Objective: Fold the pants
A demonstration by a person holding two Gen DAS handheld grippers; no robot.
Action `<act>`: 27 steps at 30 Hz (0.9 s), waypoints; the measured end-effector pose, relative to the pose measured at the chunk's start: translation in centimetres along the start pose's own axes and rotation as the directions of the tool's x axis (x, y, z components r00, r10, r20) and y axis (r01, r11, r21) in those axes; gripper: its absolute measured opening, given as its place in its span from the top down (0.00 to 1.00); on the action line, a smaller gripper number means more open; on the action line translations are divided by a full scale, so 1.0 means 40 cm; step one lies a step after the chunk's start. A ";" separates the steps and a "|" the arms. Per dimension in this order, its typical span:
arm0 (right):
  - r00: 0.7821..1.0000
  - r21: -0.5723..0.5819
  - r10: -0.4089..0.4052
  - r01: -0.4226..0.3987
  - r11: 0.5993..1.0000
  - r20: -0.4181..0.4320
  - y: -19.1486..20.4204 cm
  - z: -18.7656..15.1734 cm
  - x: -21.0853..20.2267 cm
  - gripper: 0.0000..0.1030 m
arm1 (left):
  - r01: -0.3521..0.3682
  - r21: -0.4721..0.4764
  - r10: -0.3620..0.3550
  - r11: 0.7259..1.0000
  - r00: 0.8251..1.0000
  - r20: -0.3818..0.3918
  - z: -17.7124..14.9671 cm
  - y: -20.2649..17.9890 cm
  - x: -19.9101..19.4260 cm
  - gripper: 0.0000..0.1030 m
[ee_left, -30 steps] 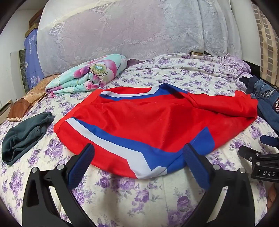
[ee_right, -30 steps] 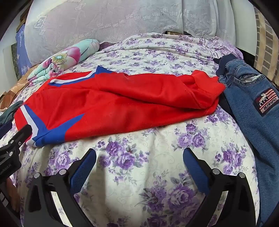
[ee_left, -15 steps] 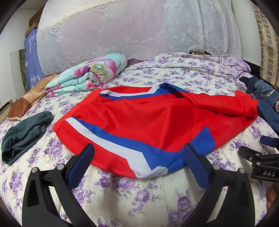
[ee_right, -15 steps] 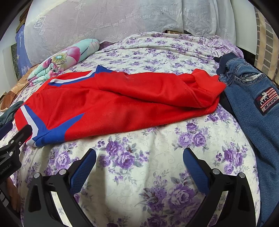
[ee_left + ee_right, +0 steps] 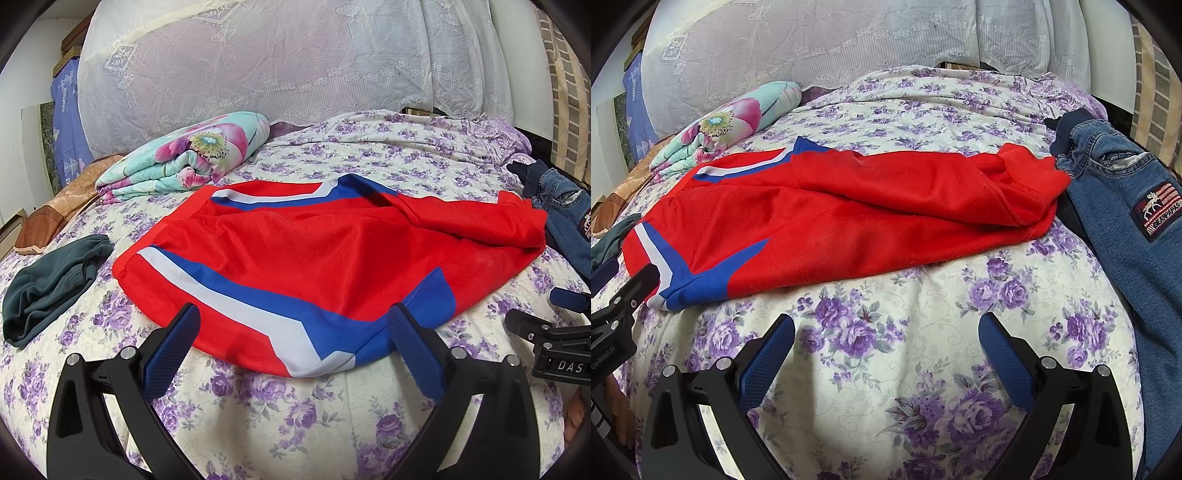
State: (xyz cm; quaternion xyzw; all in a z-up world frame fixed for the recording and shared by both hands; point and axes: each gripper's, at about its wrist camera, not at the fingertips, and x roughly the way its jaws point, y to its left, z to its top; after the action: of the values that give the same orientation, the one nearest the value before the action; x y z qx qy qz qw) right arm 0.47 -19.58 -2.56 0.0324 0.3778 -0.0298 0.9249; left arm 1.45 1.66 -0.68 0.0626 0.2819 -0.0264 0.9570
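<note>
While my left gripper hovered low over the floral bedspread, its jaws stood wide apart and empty, the red pants lying flat at twelve o'clock, their blue-and-white hem between my fingertips. At three o'clock the other tool showed "DAS" in white letters. A folded quilt lay at eleven o'clock.

From my right gripper, likewise spread wide and holding nothing, the red pants stretched across from nine to one o'clock. At two o'clock a denim garment touched their waistband; its patch read roughly "BEAR PAS". At nine o'clock, "GenRobot.AI" marked my left tool.
</note>
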 end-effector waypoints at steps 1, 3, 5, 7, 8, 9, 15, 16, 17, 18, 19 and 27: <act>1.000 0.000 0.000 0.000 1.000 0.000 0.000 0.000 0.000 0.03 | 0.000 0.000 0.000 1.000 1.000 0.000 -0.001 0.001 0.000 0.04; 1.000 0.000 0.000 0.000 1.000 0.000 0.000 0.000 0.000 0.03 | 0.000 -0.001 0.000 1.000 1.000 0.000 -0.002 0.001 0.001 0.04; 1.000 0.000 0.000 0.000 1.000 0.000 0.000 0.000 0.000 0.03 | 0.001 -0.001 -0.001 1.000 1.000 0.000 -0.002 0.002 0.001 0.04; 1.000 0.001 0.001 -0.001 1.000 -0.002 0.000 0.000 0.000 0.03 | 0.001 -0.001 -0.001 1.000 1.000 -0.001 -0.001 0.001 0.001 0.04; 1.000 0.001 0.001 -0.001 1.000 -0.002 -0.001 0.001 0.001 0.03 | 0.001 -0.001 -0.001 1.000 1.000 -0.002 -0.001 0.001 0.001 0.04; 1.000 0.001 0.001 -0.001 1.000 -0.001 0.000 0.000 0.000 0.03 | 0.001 -0.001 -0.001 1.000 1.000 -0.002 -0.001 0.001 0.001 0.04; 1.000 0.001 0.001 -0.001 1.000 -0.002 -0.002 0.001 0.001 0.03 | 0.007 -0.003 -0.007 1.000 1.000 -0.011 -0.006 0.006 0.006 0.04; 1.000 0.001 0.002 -0.002 1.000 -0.002 -0.002 0.001 0.001 0.03 | 0.011 -0.006 -0.011 1.000 1.000 -0.016 -0.008 0.007 0.008 0.04; 1.000 0.002 0.002 -0.002 1.000 -0.003 -0.002 0.001 0.001 0.03 | 0.016 -0.011 -0.016 1.000 1.000 -0.024 -0.009 0.009 0.012 0.04; 1.000 0.002 0.002 -0.002 1.000 -0.003 -0.002 0.001 0.001 0.03 | 0.020 -0.017 -0.021 1.000 0.999 -0.032 -0.012 0.010 0.017 0.04; 1.000 0.003 0.003 -0.003 1.000 -0.003 -0.004 0.008 0.002 0.03 | 0.026 -0.023 -0.027 0.999 0.999 -0.041 -0.013 0.012 0.021 0.04; 1.000 0.012 0.006 -0.006 1.000 -0.004 -0.010 0.003 0.005 0.03 | 0.070 -0.116 -0.085 0.991 0.989 -0.124 -0.012 0.049 0.057 0.04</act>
State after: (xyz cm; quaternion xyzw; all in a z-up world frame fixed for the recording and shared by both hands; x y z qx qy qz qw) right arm 0.66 -20.00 -2.63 0.0393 0.3795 -0.0293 0.9239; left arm 3.28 3.64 -2.10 -0.0001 0.3461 -0.0439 0.9372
